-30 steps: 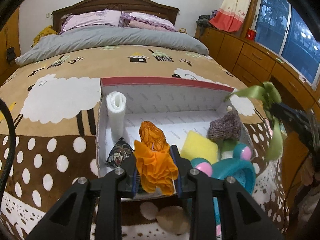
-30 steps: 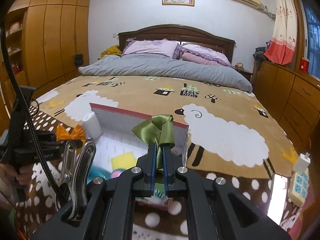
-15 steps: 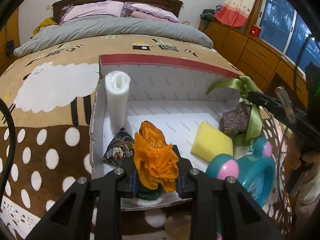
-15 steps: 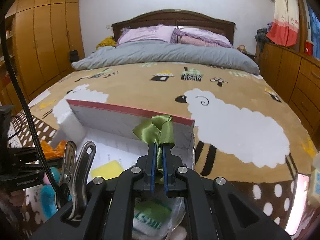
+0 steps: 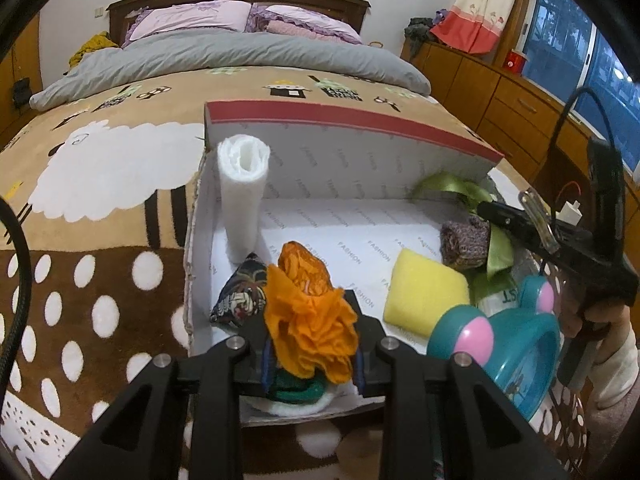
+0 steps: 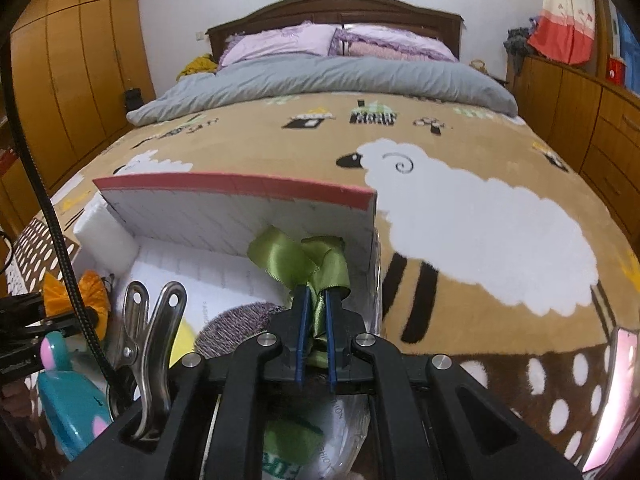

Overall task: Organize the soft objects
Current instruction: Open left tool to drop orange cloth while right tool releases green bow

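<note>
Count: one cardboard box point(image 5: 360, 120); one white foam roll point(image 5: 242, 196); one yellow sponge point(image 5: 426, 292); one orange fabric flower point(image 5: 312, 320); one green ribbon bow point(image 6: 304, 260); two pillows point(image 5: 188, 24).

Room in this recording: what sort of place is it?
A bedroom in a home: a wooden-headboard bed with pillows and a sheep-print blanket, beside a tall wooden wardrobe.
</note>
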`<state>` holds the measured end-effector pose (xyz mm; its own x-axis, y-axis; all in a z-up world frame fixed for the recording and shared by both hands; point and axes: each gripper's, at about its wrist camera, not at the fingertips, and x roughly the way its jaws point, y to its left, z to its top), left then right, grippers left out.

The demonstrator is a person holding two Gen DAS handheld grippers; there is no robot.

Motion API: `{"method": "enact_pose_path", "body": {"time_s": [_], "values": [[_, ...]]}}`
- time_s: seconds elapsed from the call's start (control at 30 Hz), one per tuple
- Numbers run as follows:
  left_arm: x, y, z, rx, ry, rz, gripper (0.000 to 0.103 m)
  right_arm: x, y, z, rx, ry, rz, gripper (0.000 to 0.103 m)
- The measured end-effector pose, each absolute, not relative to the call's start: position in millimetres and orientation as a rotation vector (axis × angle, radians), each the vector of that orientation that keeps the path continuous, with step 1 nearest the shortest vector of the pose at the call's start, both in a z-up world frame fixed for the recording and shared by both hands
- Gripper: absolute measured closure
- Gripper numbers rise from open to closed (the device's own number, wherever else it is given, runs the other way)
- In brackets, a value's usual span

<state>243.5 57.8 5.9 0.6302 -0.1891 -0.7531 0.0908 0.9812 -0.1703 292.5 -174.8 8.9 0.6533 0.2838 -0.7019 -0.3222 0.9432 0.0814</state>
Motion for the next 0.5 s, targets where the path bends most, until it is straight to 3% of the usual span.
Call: {"method": "enact_pose_path", "body": {"time_s": [0.17, 0.23, 0.5], "values": [[239.3, 55.6, 10.3, -0.115, 0.877, -0.16, 0.058, 289.1, -179.5, 12.7, -0.014, 0.779, 0.359, 0.083], [238.5, 54.9, 11.9, -0.111, 0.874, -0.152, 0.056, 287.0, -179.8, 16.2, -0.017, 0.769, 0.356, 0.07], [233.8, 57.4, 18.9, -0.114, 0.867, -0.145, 0.053, 281.9, -181.4, 22.7, -0.014, 0.759, 0.367, 0.067]]}}
